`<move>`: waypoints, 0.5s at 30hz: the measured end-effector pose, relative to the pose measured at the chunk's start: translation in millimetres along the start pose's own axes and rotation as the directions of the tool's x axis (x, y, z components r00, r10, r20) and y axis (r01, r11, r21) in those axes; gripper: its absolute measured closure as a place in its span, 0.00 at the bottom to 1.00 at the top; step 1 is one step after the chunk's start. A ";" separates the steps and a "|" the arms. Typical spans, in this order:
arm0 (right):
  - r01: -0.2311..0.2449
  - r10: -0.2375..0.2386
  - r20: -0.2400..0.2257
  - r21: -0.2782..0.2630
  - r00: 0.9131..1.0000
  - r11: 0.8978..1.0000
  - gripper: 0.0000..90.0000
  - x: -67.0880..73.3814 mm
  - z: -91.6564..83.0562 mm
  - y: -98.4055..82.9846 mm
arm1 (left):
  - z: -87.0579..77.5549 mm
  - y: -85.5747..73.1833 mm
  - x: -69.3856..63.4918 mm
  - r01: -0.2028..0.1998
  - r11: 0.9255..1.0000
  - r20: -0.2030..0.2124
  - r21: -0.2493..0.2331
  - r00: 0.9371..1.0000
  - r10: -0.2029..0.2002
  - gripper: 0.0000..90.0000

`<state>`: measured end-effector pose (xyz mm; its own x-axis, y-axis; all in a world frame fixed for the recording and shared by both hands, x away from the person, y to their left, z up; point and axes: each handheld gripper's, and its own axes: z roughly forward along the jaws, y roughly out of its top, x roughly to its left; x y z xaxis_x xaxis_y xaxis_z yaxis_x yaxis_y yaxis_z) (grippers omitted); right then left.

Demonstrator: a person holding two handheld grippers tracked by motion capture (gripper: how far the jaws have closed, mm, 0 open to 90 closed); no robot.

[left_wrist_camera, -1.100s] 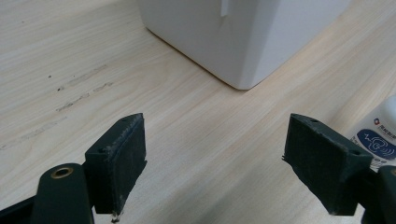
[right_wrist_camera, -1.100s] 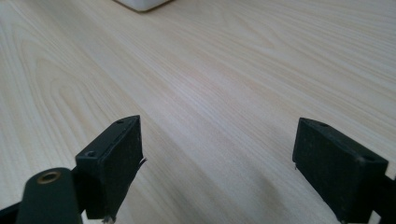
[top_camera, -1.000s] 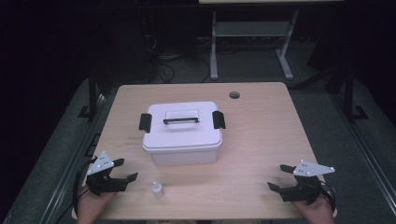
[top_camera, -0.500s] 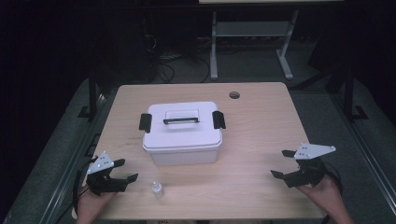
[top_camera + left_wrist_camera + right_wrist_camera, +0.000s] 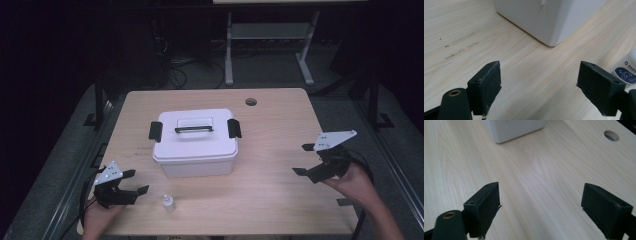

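The small bottle point(image 5: 169, 202) is standing near the bench's point(image 5: 280, 195) front edge, just beside the left claw point(image 5: 131, 183), which is gaping empty. Bumping could be toppling it. The right claw point(image 5: 304, 160) is hovering spread near the right edge.

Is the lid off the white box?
No, the white box is shut: its lid sits on top, with a black latch on each side.

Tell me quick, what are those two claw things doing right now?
Left gripper: open, holding nothing, near the small bottle.
Right gripper: open, holding nothing, above the table.
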<state>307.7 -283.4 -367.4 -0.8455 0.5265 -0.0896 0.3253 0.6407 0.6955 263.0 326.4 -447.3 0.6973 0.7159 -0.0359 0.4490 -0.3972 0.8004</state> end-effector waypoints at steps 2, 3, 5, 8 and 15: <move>0.020 -0.020 -0.022 0.012 1.000 1.000 0.17 -3.8 0.2 11.7 | -0.7 0.0 0.7 -0.005 1.000 0.001 0.000 1.000 0.005 0.21; 0.020 -0.020 -0.022 0.012 1.000 1.000 0.17 -3.8 0.2 11.7 | -0.7 0.0 0.7 -0.005 1.000 0.001 0.000 1.000 0.005 0.20; 0.040 -0.039 -0.045 0.026 0.998 0.999 0.17 -6.4 1.8 24.7 | -0.4 0.0 0.6 -0.005 1.000 0.003 0.002 1.000 0.005 0.20; 0.052 -0.051 -0.056 0.030 0.997 0.998 0.17 -7.4 2.7 31.4 | 0.0 0.1 0.7 -0.008 1.000 0.007 0.002 1.000 0.008 0.20; 0.078 -0.075 -0.095 0.035 0.993 0.996 0.17 -10.0 4.8 55.2 | -0.9 0.0 1.1 -0.005 1.000 0.011 -0.007 1.000 0.005 0.20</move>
<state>336.1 -250.6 -331.5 -0.9037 0.4219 -0.0732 0.2727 0.6988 0.6613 263.3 327.7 -446.8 0.7057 0.7074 -0.0390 0.4420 -0.3966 0.8046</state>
